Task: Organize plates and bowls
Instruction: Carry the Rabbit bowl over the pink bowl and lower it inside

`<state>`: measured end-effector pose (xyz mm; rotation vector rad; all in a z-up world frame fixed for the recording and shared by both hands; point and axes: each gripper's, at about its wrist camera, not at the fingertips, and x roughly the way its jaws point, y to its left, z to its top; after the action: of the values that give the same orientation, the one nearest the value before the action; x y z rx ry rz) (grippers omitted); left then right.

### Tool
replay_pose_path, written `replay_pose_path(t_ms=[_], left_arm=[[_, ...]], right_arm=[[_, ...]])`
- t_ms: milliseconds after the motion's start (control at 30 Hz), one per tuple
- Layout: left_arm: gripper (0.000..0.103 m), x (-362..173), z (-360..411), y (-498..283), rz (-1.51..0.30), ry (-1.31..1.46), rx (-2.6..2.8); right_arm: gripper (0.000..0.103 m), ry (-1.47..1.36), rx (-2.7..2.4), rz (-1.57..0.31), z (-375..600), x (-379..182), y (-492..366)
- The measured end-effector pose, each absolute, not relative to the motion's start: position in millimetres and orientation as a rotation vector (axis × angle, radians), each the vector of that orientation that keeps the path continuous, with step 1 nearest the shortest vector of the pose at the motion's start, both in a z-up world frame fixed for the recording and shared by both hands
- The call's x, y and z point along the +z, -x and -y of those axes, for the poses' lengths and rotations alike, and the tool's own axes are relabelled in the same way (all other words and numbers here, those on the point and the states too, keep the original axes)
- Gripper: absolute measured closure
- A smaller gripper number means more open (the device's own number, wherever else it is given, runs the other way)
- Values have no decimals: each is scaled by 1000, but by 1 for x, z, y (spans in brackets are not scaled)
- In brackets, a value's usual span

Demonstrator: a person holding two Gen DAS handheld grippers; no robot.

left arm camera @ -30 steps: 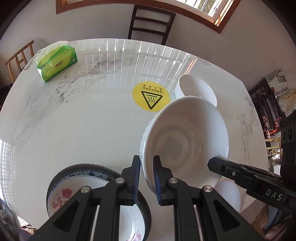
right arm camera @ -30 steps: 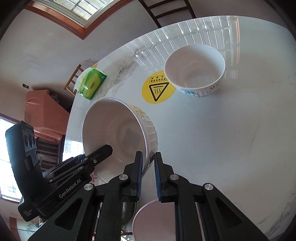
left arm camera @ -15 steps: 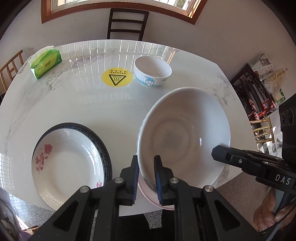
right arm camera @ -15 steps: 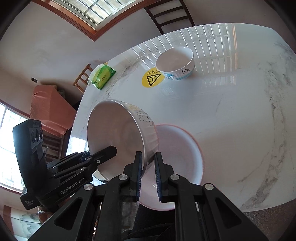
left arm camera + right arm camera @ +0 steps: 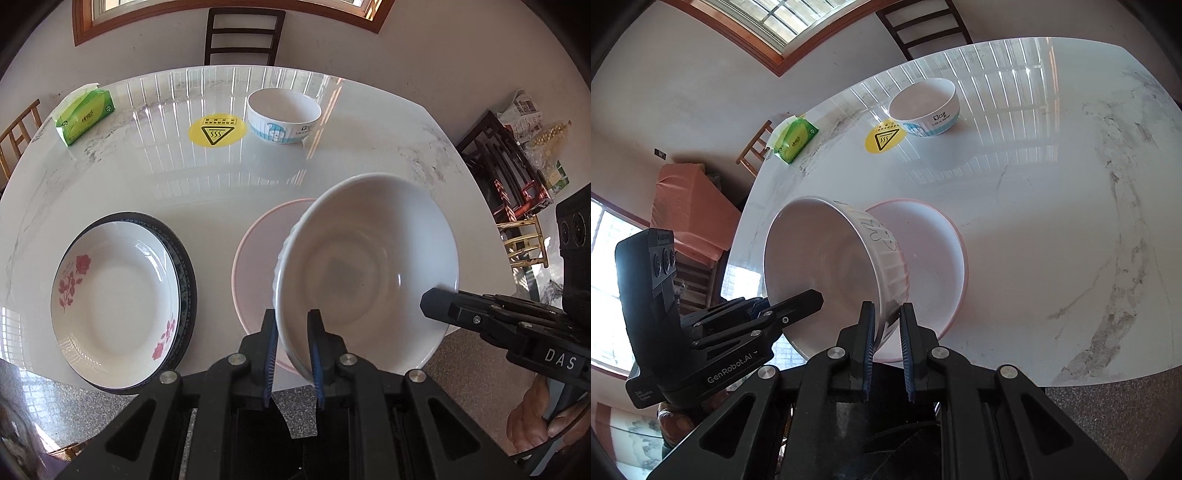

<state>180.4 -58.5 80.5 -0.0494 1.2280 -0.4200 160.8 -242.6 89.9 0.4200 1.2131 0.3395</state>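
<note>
A large white bowl point(image 5: 365, 269) hangs tilted in the air over a pink plate point(image 5: 255, 258) near the front edge of the bench point(image 5: 221, 177). Both tools carry it. The left tool point(image 5: 291, 354) is nearly closed, pinching the near rim. The right tool point(image 5: 886, 332) is clamped about as tight as it goes on the opposite rim, beside the ribbed wall.

The bowl looks like glazed ceramic: stiff, fairly heavy, slick and easily chipped. Its thin rim is the only place narrow jaws can take it, so two opposite grips suit it. It probably needs a slow, level lowering onto the plate. A flowered plate point(image 5: 114, 306) and a small bowl point(image 5: 284, 114) stand well apart.
</note>
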Motion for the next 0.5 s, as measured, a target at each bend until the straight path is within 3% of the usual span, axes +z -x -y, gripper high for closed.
replay_pose_path(t_ms=[500], left_arm=[[86,56,69,-182,-1297,33,-407]], right_arm=[[89,-445,320,-1266,250,65,-164]])
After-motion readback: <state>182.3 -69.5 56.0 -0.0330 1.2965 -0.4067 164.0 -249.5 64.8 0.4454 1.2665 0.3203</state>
